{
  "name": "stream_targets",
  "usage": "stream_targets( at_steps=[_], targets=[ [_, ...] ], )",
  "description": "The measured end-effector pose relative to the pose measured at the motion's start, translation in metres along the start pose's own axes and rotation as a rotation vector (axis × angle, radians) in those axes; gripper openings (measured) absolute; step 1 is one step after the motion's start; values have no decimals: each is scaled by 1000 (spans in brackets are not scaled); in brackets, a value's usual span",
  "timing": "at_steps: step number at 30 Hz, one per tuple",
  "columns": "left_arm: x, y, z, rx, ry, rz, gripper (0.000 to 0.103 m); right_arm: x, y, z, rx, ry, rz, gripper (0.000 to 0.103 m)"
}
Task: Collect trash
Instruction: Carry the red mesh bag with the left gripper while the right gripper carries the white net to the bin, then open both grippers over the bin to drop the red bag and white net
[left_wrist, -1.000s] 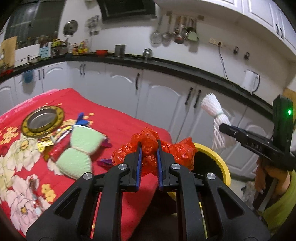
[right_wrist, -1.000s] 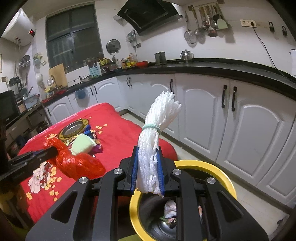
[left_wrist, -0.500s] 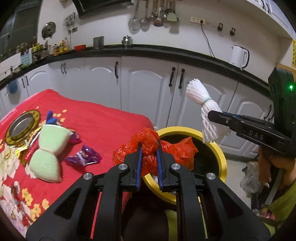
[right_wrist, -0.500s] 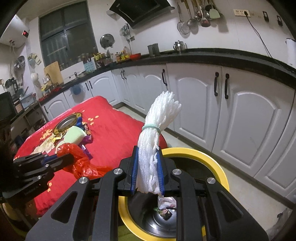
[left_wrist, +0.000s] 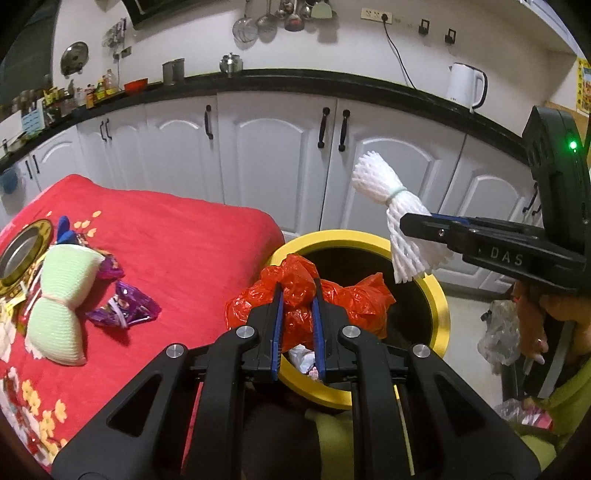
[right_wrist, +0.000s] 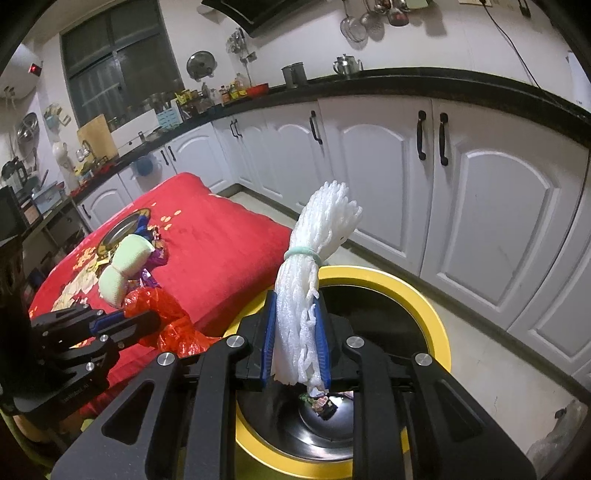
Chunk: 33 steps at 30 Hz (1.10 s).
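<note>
Two grippers are hovering over the bin (right_wrist: 436, 306): the left gripper (left_wrist: 297, 332) is clamping a red bag (left_wrist: 343, 295), while the right gripper (right_wrist: 295, 339) is easing open around white netting (right_wrist: 314, 258). Dropping both in is likely next.

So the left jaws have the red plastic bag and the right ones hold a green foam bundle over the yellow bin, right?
Not quite: the foam bundle in the right jaws is white, as the right wrist view shows. The green one lies on the red cloth. The rest stands.

bin (right_wrist: 432, 314) floor mostly hidden behind gripper bodies, scraps (right_wrist: 325, 402) inside too small to identify, metal plate (left_wrist: 14, 251) cut by left edge
</note>
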<state>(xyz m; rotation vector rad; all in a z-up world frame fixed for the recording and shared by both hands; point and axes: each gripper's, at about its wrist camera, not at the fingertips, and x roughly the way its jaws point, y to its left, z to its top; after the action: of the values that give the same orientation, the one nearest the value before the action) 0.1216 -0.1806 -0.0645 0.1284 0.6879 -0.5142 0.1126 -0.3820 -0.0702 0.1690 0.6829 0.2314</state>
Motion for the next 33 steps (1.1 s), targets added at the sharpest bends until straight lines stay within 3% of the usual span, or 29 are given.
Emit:
stream_targets(
  at_steps=[9,13,16,20,24,26,29,33],
  targets=[
    [12,-5,-4,-4,25,-8,12,8,-9,-5,23,35,2,23],
    [15,-1,-6,-21,40,-4,18,11,-16,-7,44,51,-13,32],
    [15,1,-8,-37,40,1,38,13,-21,-9,64,57,-15,38],
    [14,3,-9,-49,35,-8,45,13,-23,-9,70,58,-17,40],
    [10,4,-7,-66,20,0,75,11,-23,-8,69,44,-17,46],
    [8,8,-6,-79,11,11,85,9,-23,-7,69,34,-16,48],
    [3,14,-5,-100,-4,26,91,6,-21,-6,66,22,-14,49],
    [-7,21,-2,-121,-33,51,92,0,-15,-3,55,0,-7,53]
  ],
)
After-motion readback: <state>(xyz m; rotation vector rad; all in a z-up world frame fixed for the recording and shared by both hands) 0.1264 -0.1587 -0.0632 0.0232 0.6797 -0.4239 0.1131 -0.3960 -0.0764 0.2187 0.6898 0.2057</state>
